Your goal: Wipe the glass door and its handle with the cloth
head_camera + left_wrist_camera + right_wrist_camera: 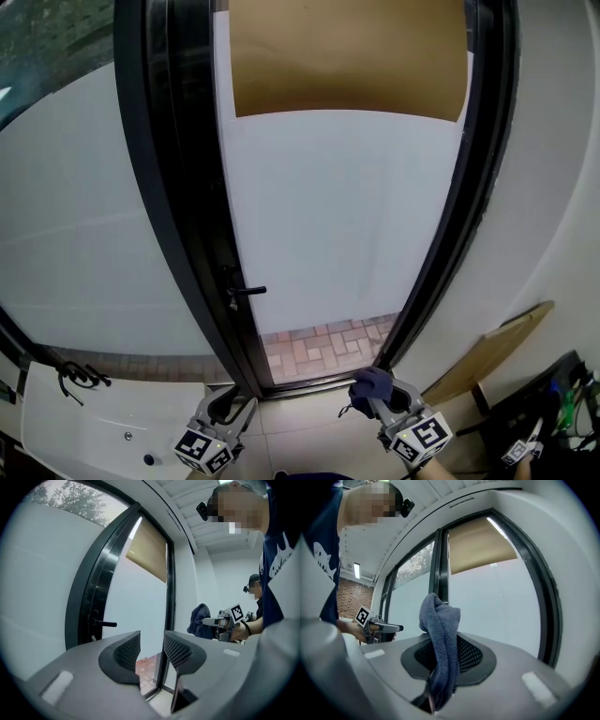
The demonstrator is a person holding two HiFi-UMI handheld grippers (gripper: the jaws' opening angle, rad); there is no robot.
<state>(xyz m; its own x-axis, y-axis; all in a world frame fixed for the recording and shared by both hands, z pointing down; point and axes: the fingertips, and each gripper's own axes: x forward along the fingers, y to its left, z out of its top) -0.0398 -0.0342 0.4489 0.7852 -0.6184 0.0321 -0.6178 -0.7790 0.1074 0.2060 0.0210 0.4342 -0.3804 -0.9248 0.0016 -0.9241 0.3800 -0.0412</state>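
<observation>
The glass door (pixel 328 216) stands ahead in a black frame, frosted white with a brown blind at its top. Its black lever handle (pixel 246 292) sticks out at the left frame, also visible in the left gripper view as the handle (pixel 104 623). My right gripper (pixel 375 396) is low at the right, shut on a dark blue cloth (pixel 370 382) that stands up from its jaws as the cloth (pixel 440 648). My left gripper (pixel 230 405) hangs low at the left, open and empty (pixel 151 651), short of the door.
A white cabinet top (pixel 103 422) with a black cable lies at the lower left. A cardboard sheet (pixel 487 352) leans on the right wall, with dark gear (pixel 553 412) below it. Brick paving (pixel 319 347) shows through the door's clear bottom strip.
</observation>
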